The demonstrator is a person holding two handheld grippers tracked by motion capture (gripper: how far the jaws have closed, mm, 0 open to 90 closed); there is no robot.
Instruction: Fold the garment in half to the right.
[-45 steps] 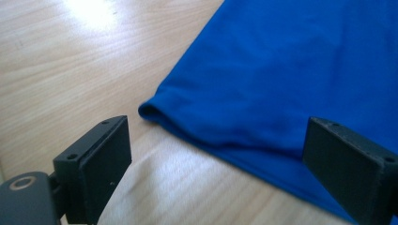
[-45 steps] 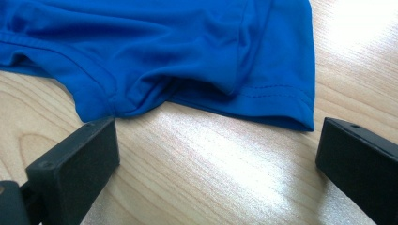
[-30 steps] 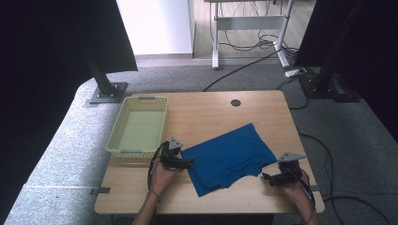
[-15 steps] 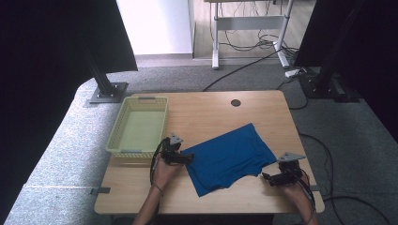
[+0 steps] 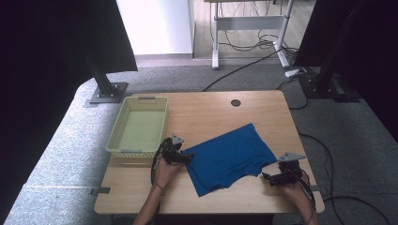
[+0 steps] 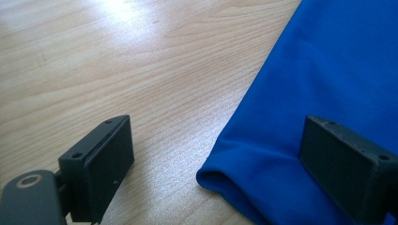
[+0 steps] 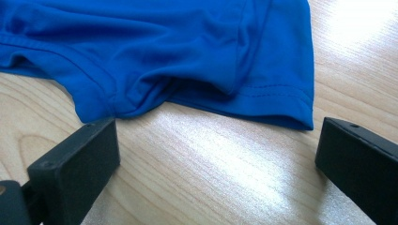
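A blue cloth garment (image 5: 228, 157) lies folded flat on the wooden table (image 5: 211, 115), a little right of the middle. My left gripper (image 5: 187, 158) is open at the cloth's left corner; in the left gripper view that rounded corner (image 6: 225, 176) lies between the jaws, one jaw over the cloth. Near the front right, my right gripper (image 5: 266, 177) is open just short of the cloth's right hem. The right gripper view shows the stitched hem (image 7: 277, 105) and a bunched fold (image 7: 145, 96) ahead of the jaws, with bare wood between them.
An empty pale green basket (image 5: 139, 126) stands at the table's left, just beyond the left gripper. A dark cable hole (image 5: 235, 102) sits near the far edge. Black stands and cables lie on the carpet around the table.
The left gripper has crept a little to the right, up to the cloth's left corner. The right gripper and the cloth look unchanged.
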